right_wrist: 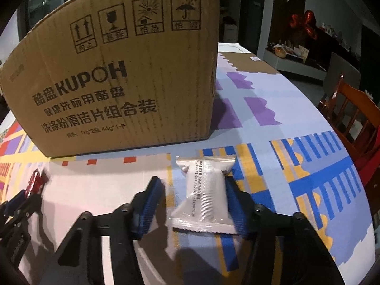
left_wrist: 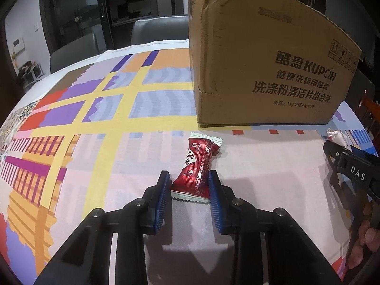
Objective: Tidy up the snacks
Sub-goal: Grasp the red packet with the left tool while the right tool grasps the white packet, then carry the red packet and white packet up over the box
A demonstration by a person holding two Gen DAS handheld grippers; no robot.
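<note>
A red snack packet [left_wrist: 198, 167] lies on the patterned tablecloth between the blue pads of my left gripper [left_wrist: 189, 180]; the jaws stand close around its near end, touching or almost touching it. A white snack packet [right_wrist: 205, 190] lies between the pads of my right gripper [right_wrist: 193, 190]; the right pad touches it, the left pad stands apart, so that gripper is open. A brown cardboard box [left_wrist: 266, 54] stands just behind both packets and also shows in the right wrist view [right_wrist: 118, 76]. The red packet shows at the left of the right wrist view [right_wrist: 35, 182].
The right gripper and the hand holding it show at the right edge of the left wrist view [left_wrist: 356, 173]. Grey chairs [left_wrist: 152, 28] stand behind the table. A wooden chair [right_wrist: 351, 114] stands at the table's right edge.
</note>
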